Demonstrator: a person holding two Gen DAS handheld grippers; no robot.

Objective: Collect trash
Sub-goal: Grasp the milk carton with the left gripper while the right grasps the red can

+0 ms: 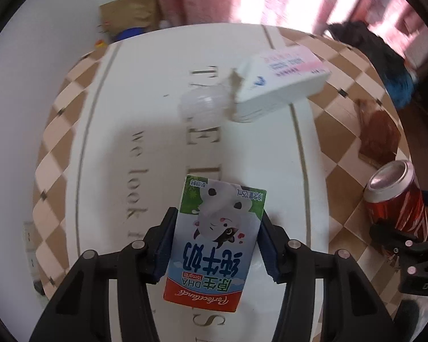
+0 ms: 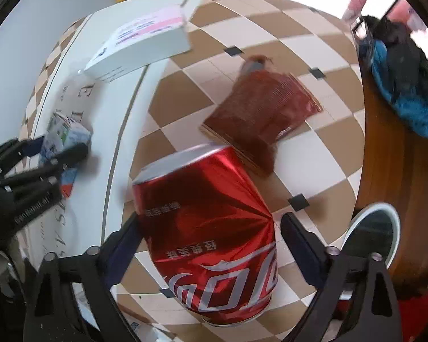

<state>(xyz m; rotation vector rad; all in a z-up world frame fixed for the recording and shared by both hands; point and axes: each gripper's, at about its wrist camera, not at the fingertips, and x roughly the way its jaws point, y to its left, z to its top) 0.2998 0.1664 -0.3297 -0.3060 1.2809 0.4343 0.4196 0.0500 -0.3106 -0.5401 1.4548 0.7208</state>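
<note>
**Carton gripped, can between open jaws**

Carton first: your left gripper [image 1: 216, 245] clamps the small milk carton [image 1: 214, 245], both blue pads pressed against its sides, above the white table runner [image 1: 145, 108]. Ahead on that runner lie a white tissue box [image 1: 282, 82] and a clear plastic cup [image 1: 205, 102], touching each other. Your right gripper [image 2: 211, 236] straddles the dented red cola can [image 2: 211, 228]: the left pad touches it, the right pad stands clear, so there's no grip. Beyond the can, a brown-red packet [image 2: 259, 116] lies on the checkered cloth [image 2: 271, 42].
</note>
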